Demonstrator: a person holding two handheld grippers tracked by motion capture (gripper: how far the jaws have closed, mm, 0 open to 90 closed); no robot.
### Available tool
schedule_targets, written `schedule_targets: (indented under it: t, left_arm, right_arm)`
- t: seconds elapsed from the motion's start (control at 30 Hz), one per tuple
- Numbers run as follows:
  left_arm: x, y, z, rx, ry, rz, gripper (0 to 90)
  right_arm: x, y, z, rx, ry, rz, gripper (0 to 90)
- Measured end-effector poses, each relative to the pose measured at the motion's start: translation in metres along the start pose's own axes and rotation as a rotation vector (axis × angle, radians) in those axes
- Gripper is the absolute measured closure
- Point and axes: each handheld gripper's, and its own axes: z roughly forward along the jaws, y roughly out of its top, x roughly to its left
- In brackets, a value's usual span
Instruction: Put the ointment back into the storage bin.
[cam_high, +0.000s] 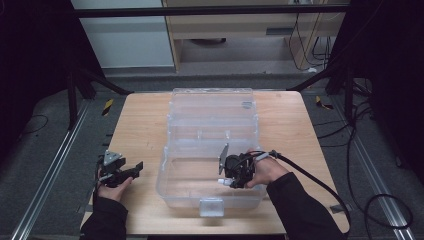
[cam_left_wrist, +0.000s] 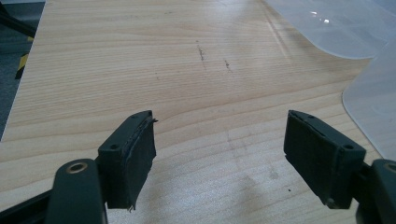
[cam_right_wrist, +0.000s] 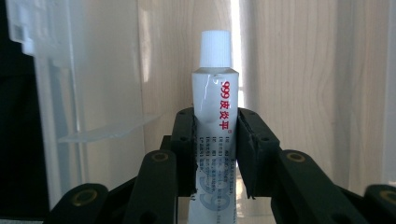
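Note:
A clear plastic box (cam_high: 210, 131) lies open in the middle of the wooden table (cam_high: 145, 115), its lid folded back. My right gripper (cam_high: 226, 183) hangs over the box's near compartment, shut on a white ointment tube (cam_right_wrist: 215, 116) with a white cap and red lettering; the jaws pinch the tube across its middle. The tube's tip (cam_high: 224, 182) pokes out toward the left. My left gripper (cam_high: 136, 168) rests at the table's left edge, open, with bare wood between its pads (cam_left_wrist: 140, 154). The box's clear edge (cam_left_wrist: 369, 112) shows at the right of the left gripper view.
The box's front latch (cam_high: 211, 206) faces the near table edge. Bare wood lies to both sides of the box. Dark stands and cables (cam_high: 370, 200) ring the table on the floor; metal rails run along both sides.

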Motion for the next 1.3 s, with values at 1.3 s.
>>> schedule_targets:
  t: [1.3]
  left_arm:
    - [0.000, 0.000, 0.000, 0.000, 0.002, -0.002, 24.5]
  right_arm:
    - [-0.001, 0.003, 0.042, 0.117, 0.025, -0.030, 69.2]
